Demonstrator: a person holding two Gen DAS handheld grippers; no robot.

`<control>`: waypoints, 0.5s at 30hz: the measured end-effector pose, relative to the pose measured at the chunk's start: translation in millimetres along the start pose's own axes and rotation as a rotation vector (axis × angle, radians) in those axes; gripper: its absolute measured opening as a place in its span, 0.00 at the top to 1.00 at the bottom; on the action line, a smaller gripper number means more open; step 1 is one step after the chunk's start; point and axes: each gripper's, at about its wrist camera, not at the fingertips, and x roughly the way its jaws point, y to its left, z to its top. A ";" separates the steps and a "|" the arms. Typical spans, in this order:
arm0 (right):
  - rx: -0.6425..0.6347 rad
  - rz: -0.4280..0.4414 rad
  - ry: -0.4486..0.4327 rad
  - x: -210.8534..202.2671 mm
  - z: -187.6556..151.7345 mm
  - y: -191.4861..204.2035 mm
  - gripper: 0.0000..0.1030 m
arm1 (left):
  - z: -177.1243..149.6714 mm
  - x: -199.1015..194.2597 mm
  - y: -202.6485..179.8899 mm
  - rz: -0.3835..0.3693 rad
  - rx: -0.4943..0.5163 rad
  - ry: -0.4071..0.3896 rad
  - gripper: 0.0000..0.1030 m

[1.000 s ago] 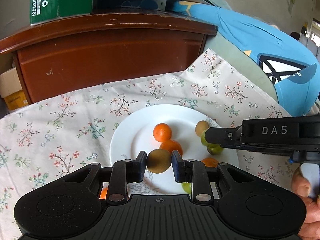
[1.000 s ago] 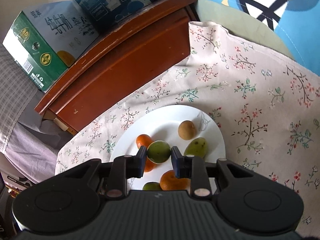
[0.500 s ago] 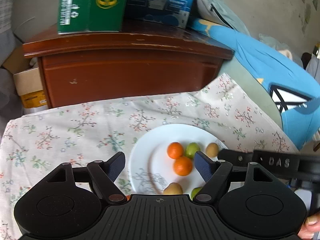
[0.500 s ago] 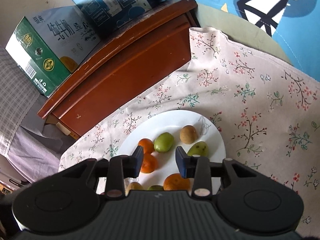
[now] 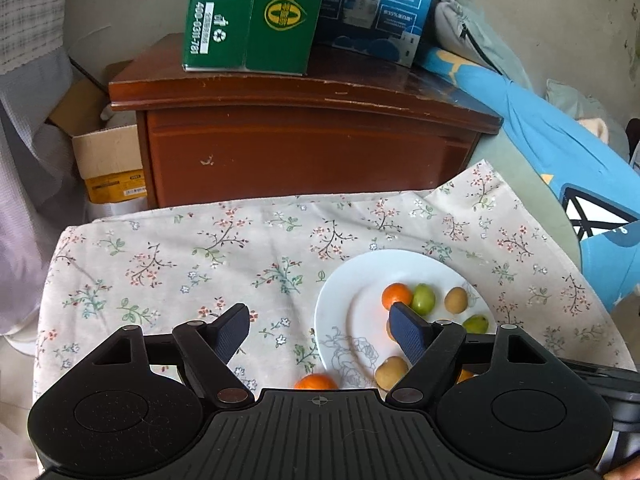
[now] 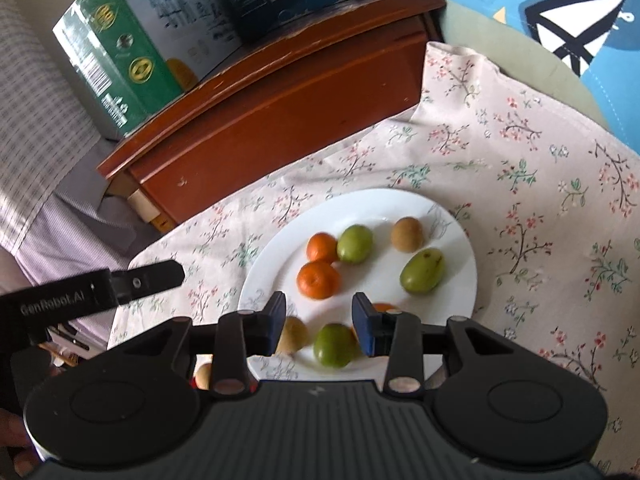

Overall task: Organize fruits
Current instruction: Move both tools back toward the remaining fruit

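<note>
A white plate (image 6: 380,208) lies on the floral cloth (image 6: 520,152) with several small fruits on it: oranges (image 6: 318,279), green ones (image 6: 355,243) and brown ones (image 6: 407,234). My right gripper (image 6: 319,322) hovers open over the plate's near edge, nothing between its pads. A green fruit (image 6: 335,345) and a brown one (image 6: 294,336) lie just below it. My left gripper (image 5: 320,322) is wide open and empty, raised over the plate's (image 5: 380,268) left edge. One orange (image 5: 316,382) rests on the cloth beside the rim. The left gripper's finger (image 6: 152,276) shows at the left of the right wrist view.
A dark wooden cabinet (image 5: 304,152) stands right behind the cloth, with a green carton (image 5: 248,20) and a blue box (image 5: 380,4) on top. A cardboard box (image 5: 108,164) sits to its left. Blue bedding (image 5: 560,136) lies at the right.
The left gripper opened wide, dropped its brown fruit on the plate and pulled back up and left. The right gripper opened, left its green fruit on the plate and drew back slightly.
</note>
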 end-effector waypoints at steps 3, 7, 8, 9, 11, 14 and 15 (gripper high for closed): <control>-0.017 0.014 0.012 -3.5 -4.5 6.9 0.63 | -4.0 -8.1 0.2 -0.003 0.015 -0.006 0.24; -0.044 0.031 0.028 -8.1 -11.5 16.5 0.63 | -16.1 -15.0 4.8 0.021 0.012 0.011 0.24; -0.048 0.035 0.035 -8.8 -13.3 18.4 0.63 | -20.4 -16.0 6.8 0.031 0.004 0.021 0.24; -0.047 0.039 0.043 -9.3 -15.3 19.8 0.63 | -24.6 -16.9 8.8 0.038 -0.005 0.032 0.24; -0.045 0.043 0.055 -9.7 -19.2 22.0 0.63 | -33.2 -19.0 13.5 0.056 -0.022 0.051 0.24; -0.078 0.034 0.061 -10.2 -27.2 28.4 0.63 | -43.3 -24.6 22.3 0.088 -0.049 0.064 0.24; -0.089 0.030 0.061 -10.3 -30.1 30.6 0.63 | -46.0 -26.6 26.1 0.100 -0.064 0.065 0.24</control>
